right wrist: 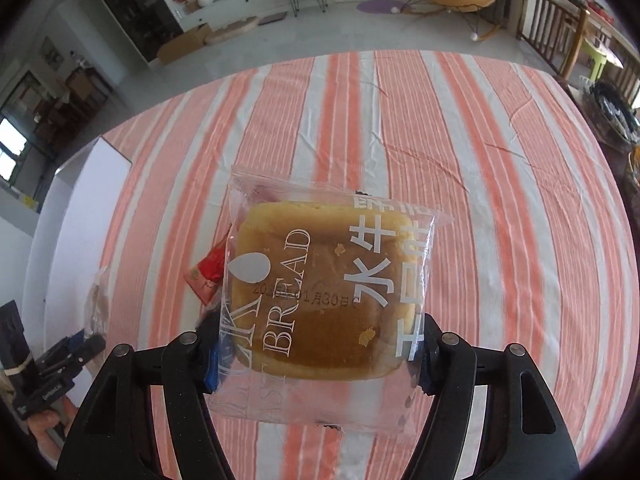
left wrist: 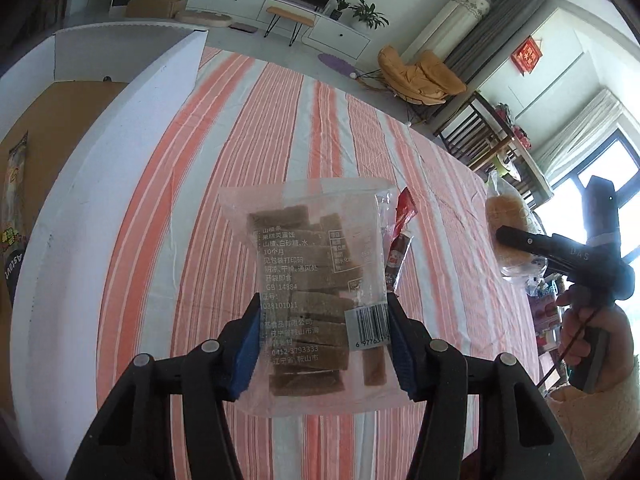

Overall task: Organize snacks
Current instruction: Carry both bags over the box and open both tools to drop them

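My left gripper [left wrist: 324, 308] is shut on a clear bag of brown candy strips [left wrist: 304, 248], its blue pads pressing both side edges, and the bag is lifted off the striped tablecloth [left wrist: 280, 120]. My right gripper [right wrist: 320, 340] is shut on a clear packet holding a golden bread bun [right wrist: 328, 280], also held above the cloth. A small red sausage snack [left wrist: 400, 240] lies on the cloth behind the bag; in the right wrist view this red snack [right wrist: 210, 272] shows left of the bread. The bread packet [left wrist: 508, 216] also shows at the right of the left wrist view.
A white box [left wrist: 120, 140] with a brown inside stands at the table's left and holds a long snack packet [left wrist: 16, 208]. More packets [left wrist: 544, 308] sit by the right edge. A dark basket [right wrist: 612, 116] stands at the far right. Wooden chairs stand beyond the table.
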A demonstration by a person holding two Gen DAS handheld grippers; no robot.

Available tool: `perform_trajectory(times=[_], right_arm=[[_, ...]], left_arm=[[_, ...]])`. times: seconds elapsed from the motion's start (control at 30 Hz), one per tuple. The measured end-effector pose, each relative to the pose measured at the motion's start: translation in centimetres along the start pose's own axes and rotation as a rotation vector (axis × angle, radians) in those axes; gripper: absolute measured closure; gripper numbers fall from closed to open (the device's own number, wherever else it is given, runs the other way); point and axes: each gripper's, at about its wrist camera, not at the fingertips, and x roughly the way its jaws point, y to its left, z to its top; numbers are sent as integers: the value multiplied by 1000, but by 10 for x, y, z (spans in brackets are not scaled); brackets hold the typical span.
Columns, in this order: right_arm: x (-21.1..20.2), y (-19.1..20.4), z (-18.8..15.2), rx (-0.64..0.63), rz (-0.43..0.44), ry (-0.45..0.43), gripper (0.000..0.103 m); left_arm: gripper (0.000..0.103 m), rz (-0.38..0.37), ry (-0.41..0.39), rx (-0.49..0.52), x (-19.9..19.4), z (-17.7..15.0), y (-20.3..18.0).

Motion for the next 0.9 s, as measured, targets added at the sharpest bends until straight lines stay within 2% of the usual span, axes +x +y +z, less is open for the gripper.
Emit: perform_trajectory(times=[0.07, 0.13, 0.27, 0.33, 0.37, 0.4, 0.47, 0.5, 0.57, 0.63, 0.7, 0.8, 0.9], right_arm=[[-14, 57, 1, -72, 109, -16, 31], [-22, 126, 3, -160, 225, -28, 31], [-20, 250, -3, -292, 418, -26, 31], [-4, 300, -6, -340, 458, -20, 31], [6, 320, -8, -352, 483, -16, 30], [19, 338, -12, -363, 513, 4, 28], [51, 365, -19, -367, 515, 104, 19], [66, 371, -22, -361, 495, 154, 14], [76, 371, -27, -355, 487, 179, 14], [70, 359, -28, -358, 482, 145, 14], [57, 338, -29, -370, 438, 89, 14], [43, 283, -31, -386, 305, -19, 14], [38, 198, -45, -349, 130, -105, 14]], left_arm=[[47, -4, -58, -8, -43, 8, 9], [47, 64, -120, -7, -86, 19, 25], [47, 294, -210, -43, -149, 31, 86], [46, 418, -229, -69, -168, 31, 121], [44, 483, -234, -81, -174, 28, 138], [37, 545, -235, -99, -181, 23, 154], [22, 606, -244, -147, -190, 12, 182], [21, 617, -253, -171, -195, 5, 193], [21, 620, -267, -206, -200, -7, 208], [20, 605, -282, -222, -198, -17, 211], [20, 588, -287, -213, -194, -23, 205], [20, 520, -288, -155, -181, -24, 179], [16, 426, -281, -67, -164, -24, 132]])
